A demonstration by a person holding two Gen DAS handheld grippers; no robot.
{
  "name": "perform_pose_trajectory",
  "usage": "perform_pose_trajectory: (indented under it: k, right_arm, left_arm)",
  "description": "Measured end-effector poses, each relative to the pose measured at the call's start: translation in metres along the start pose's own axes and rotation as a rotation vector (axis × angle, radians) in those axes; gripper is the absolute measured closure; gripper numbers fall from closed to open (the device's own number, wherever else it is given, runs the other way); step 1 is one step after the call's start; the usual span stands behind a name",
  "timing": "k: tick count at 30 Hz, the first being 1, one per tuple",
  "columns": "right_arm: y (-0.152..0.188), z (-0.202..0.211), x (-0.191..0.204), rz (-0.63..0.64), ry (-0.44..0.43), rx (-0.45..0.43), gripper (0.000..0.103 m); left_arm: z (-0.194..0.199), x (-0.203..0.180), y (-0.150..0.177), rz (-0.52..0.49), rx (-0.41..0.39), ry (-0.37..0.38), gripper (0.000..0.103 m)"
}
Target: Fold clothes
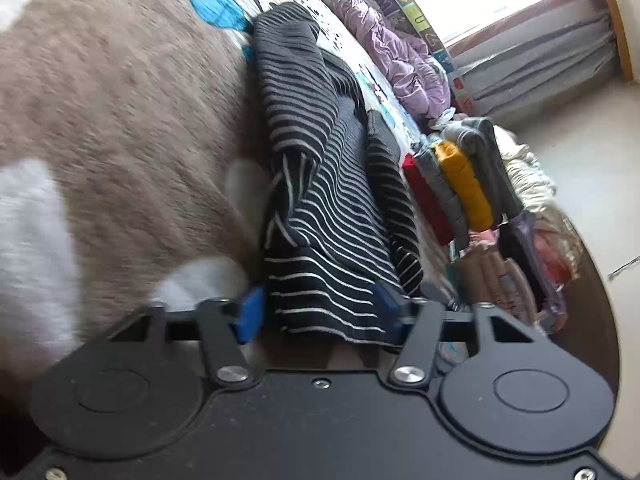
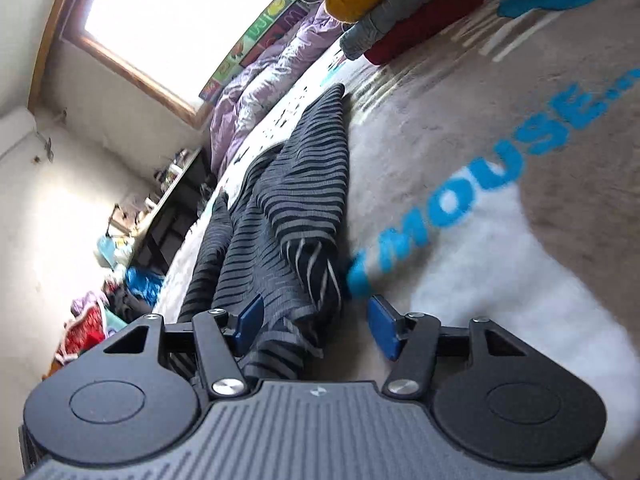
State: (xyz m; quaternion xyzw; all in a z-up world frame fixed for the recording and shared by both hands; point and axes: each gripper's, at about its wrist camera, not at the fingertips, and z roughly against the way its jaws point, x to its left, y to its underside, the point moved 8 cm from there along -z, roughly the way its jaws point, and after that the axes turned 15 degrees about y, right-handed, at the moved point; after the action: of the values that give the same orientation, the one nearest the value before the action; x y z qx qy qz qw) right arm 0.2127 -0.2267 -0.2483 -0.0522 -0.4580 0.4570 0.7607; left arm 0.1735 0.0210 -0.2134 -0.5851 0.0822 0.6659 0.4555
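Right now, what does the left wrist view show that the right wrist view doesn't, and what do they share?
Only the left wrist view shows the left gripper, its blue fingers apart with the striped garment lying between them, plus curtains under the window.

Only the right wrist view shows the right gripper, also open around a bunched end of the garment, the blue MOUSE lettering on the blanket, and a cluttered desk.

Both show the garment, the blanket, the folded stack and the purple bedding.
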Motion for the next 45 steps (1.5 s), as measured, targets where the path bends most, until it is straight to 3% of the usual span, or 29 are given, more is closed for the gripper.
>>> perform_pose_trajectory:
  k: [1,2,3,4,11,16,17,18,19,20,29,32,39,45]
  right_arm:
    - [0.000,-0.005,0.002,0.013,-0.006,-0.001,0.052]
    - [0.001,-0.010,0.004,0.033,-0.009,-0.002,0.072]
    - [0.003,-0.014,0.004,0.046,-0.008,0.005,0.082]
    - [0.006,-0.018,0.003,0.055,-0.004,0.015,0.089]
    - [0.019,0.015,0.002,0.070,-0.005,0.008,0.094]
    - [0.033,0.031,-0.006,0.089,0.045,0.027,0.092]
    - [0.032,0.035,-0.006,0.088,0.050,0.020,0.087]
    - [0.030,0.039,-0.007,0.089,0.054,0.004,0.084]
    - [0.027,0.044,-0.008,0.092,0.056,-0.017,0.075]
    - [0.025,0.049,-0.009,0.095,0.059,-0.037,0.065]
    - [-0.003,0.032,-0.001,0.106,0.010,-0.085,0.061]
    - [-0.012,0.021,0.002,0.106,-0.005,-0.084,0.056]
    - [-0.015,-0.007,0.000,0.085,0.013,-0.015,0.056]
    - [-0.015,-0.009,0.001,0.112,0.011,-0.038,0.055]
  left_arm:
    - [-0.003,0.001,0.001,-0.014,-0.001,-0.020,0.072]
    - [-0.005,0.002,0.001,-0.028,-0.003,-0.040,0.078]
    - [-0.007,0.003,0.002,-0.042,-0.004,-0.059,0.089]
    - [-0.006,0.003,0.001,-0.055,-0.004,-0.069,0.090]
    - [0.011,-0.001,0.006,-0.125,0.022,-0.066,0.091]
    - [0.018,0.005,0.014,-0.173,0.103,-0.095,0.084]
    - [0.023,0.004,0.013,-0.169,0.102,-0.089,0.081]
    - [0.028,0.004,0.012,-0.165,0.101,-0.082,0.071]
    - [0.032,0.003,0.011,-0.161,0.099,-0.077,0.062]
    - [0.037,0.003,0.008,-0.161,0.084,-0.079,0.060]
    - [0.046,0.006,-0.044,-0.165,-0.028,-0.122,0.059]
    - [0.035,0.011,-0.068,-0.157,-0.049,-0.134,0.059]
    - [-0.002,0.031,-0.128,-0.109,-0.098,-0.121,0.059]
    - [-0.029,0.052,-0.178,-0.066,-0.138,-0.102,0.059]
